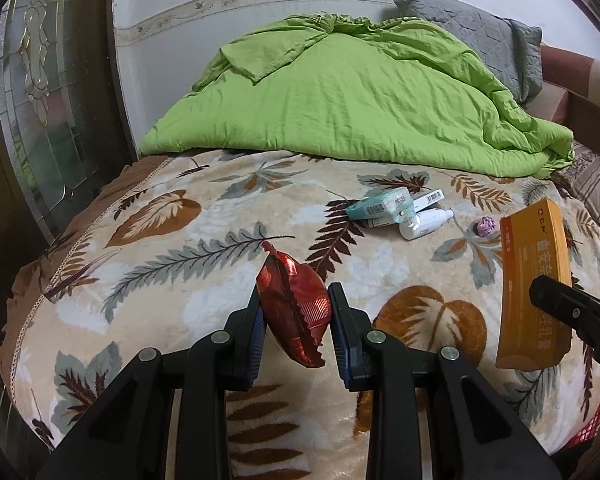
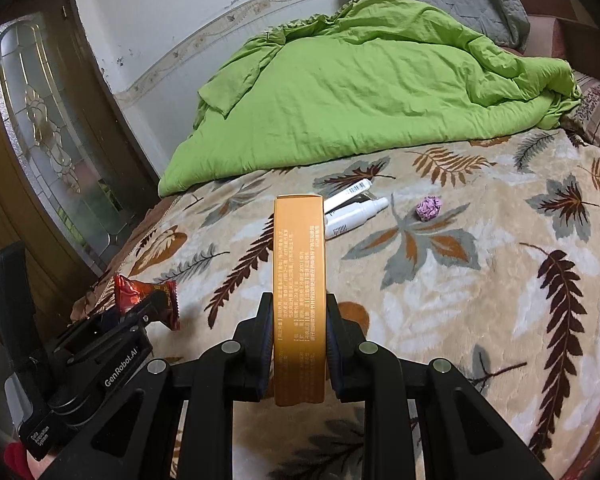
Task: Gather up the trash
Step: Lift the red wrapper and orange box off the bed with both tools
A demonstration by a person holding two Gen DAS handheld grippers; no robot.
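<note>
My left gripper (image 1: 294,308) clenched a red snack wrapper (image 1: 294,304) above the bed (image 1: 160,280); my right gripper (image 2: 299,320) grasped an orange box (image 2: 299,280) with unreadable small print. Ahead lay a crumpled purple ball (image 2: 428,208), a white bottle (image 2: 356,216), a barcoded tube (image 2: 350,194) and a green quilt (image 2: 360,92). "GenRobot.AI" marked the left gripper's body.

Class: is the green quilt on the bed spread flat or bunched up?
Bunched up: the green quilt lies heaped and creased at the far end, leaving the leaf-patterned blanket uncovered.
</note>
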